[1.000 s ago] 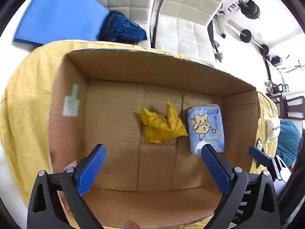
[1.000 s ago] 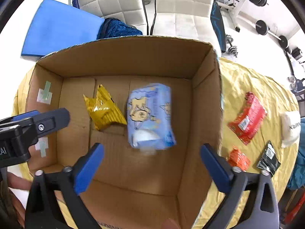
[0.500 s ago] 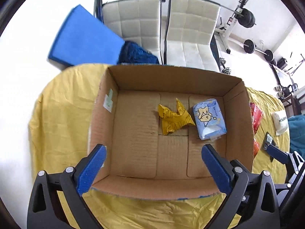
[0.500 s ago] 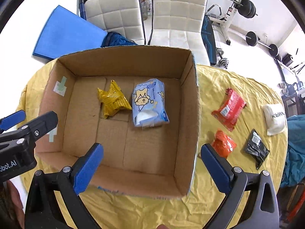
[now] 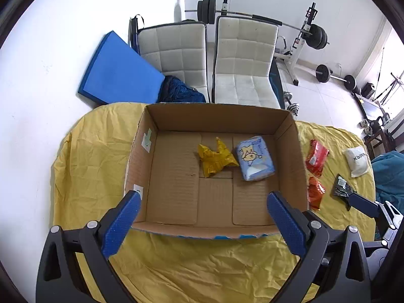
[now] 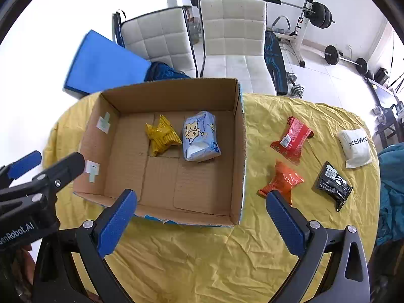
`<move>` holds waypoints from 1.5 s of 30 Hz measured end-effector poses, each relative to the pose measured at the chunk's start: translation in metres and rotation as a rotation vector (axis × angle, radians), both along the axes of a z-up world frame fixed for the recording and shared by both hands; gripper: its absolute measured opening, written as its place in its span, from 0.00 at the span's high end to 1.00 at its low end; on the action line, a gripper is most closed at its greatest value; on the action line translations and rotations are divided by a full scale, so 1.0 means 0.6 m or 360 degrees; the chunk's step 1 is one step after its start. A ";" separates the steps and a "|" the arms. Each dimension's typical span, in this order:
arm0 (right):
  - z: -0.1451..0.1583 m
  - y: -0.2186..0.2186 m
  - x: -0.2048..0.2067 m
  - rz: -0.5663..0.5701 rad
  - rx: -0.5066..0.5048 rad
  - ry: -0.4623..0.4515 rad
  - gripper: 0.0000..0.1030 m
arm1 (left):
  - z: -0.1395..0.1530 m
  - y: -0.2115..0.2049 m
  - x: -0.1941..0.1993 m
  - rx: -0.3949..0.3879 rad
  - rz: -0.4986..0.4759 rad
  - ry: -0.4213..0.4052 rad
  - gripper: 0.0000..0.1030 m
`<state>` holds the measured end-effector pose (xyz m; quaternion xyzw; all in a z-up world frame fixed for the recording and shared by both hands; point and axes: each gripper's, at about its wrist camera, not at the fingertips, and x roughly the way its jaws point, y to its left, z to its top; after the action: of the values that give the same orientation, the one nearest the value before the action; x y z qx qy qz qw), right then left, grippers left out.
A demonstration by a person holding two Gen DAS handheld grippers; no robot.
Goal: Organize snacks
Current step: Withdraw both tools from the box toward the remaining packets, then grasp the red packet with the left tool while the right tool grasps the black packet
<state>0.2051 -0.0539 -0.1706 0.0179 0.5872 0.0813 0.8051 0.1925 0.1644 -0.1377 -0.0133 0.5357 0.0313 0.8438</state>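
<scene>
An open cardboard box (image 5: 287,149) (image 6: 240,136) stands on a yellow cloth. Inside lie a crumpled yellow snack bag (image 5: 216,160) (image 6: 161,139) and a pale blue cartoon packet (image 5: 255,157) (image 6: 200,136). On the cloth right of the box lie a red packet (image 6: 291,136) (image 5: 315,155), an orange packet (image 6: 282,179) (image 5: 314,192), a black packet (image 6: 332,185) (image 5: 342,189) and a white pouch (image 6: 354,147) (image 5: 357,160). My left gripper (image 5: 202,217) hangs open and empty above the box's near wall. My right gripper (image 6: 200,216) is open and empty over the box's near right corner.
The yellow cloth (image 6: 202,257) covers a round table. Two white chairs (image 5: 209,60) and a blue mat (image 5: 116,70) stand behind it, with gym weights (image 6: 335,55) on the floor at the right. A teal cloth (image 6: 391,197) lies at the right edge.
Both grippers have pulled up and back out of the box, so the whole box and table show now. The blue packet, let go about a second ago, rests in the box.
</scene>
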 end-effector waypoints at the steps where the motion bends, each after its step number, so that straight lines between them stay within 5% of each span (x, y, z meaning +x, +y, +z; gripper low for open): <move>1: 0.007 -0.006 -0.005 -0.0003 0.0018 -0.0013 0.00 | 0.005 -0.006 -0.003 0.0009 0.0000 -0.0006 0.01; 10: 0.052 -0.098 -0.025 -0.0067 0.0144 -0.0056 0.00 | 0.053 -0.110 -0.007 -0.0052 -0.0059 -0.0061 0.01; 19: 0.034 -0.348 -0.005 -0.0269 0.0151 0.0024 0.00 | 0.017 -0.308 0.060 -0.0123 -0.0311 0.0059 0.01; 26: -0.079 -0.501 0.062 -0.0023 -0.0143 0.0257 0.00 | -0.089 -0.417 0.119 -0.0004 -0.0397 0.0270 0.01; 37: -0.342 -0.506 0.137 0.0615 -0.0447 0.0677 0.01 | -0.223 -0.450 0.186 0.0095 -0.0341 0.0542 0.01; 45: -0.415 -0.509 0.154 0.0701 -0.0454 0.0808 0.35 | -0.237 -0.463 0.215 0.0143 -0.0357 0.0563 0.01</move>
<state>0.2977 -0.3595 -0.4198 -0.2018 0.7636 0.1630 0.5913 0.3217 -0.1133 -0.2801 0.0898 0.6715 -0.0371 0.7346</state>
